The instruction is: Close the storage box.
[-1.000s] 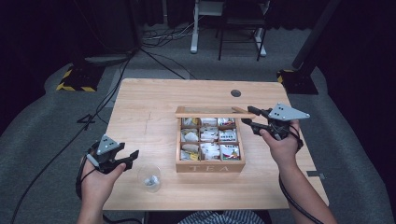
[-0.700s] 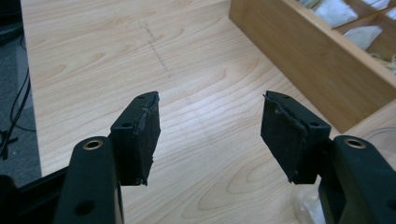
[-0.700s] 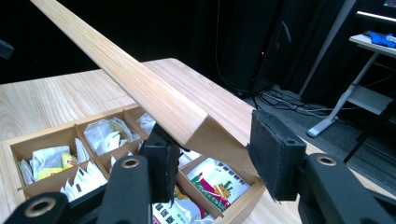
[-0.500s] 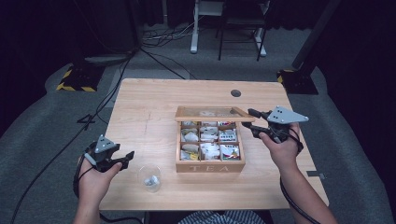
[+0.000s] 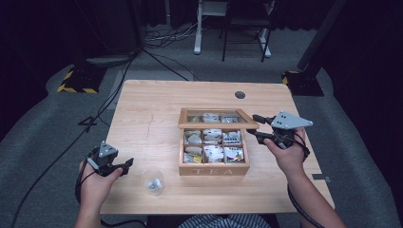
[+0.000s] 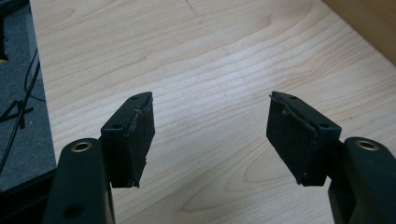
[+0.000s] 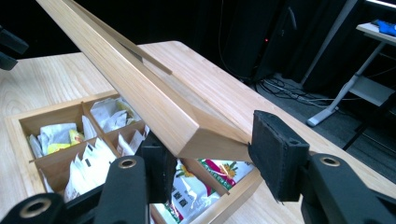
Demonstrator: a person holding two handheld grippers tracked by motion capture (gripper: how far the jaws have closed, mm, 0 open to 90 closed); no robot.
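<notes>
My left gripper (image 5: 124, 166), jaws apart and empty, hovers well left of the tea box (image 5: 214, 170). A glass (image 5: 153, 181) stands just left of the box. My right gripper (image 7: 205, 154) clamps the raised lid (image 7: 140, 93) at its corner.

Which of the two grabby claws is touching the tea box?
The right gripper: its jaws straddle a corner of the tea box's raised lid. The left gripper is open over bare table, near the glass cup.
</notes>
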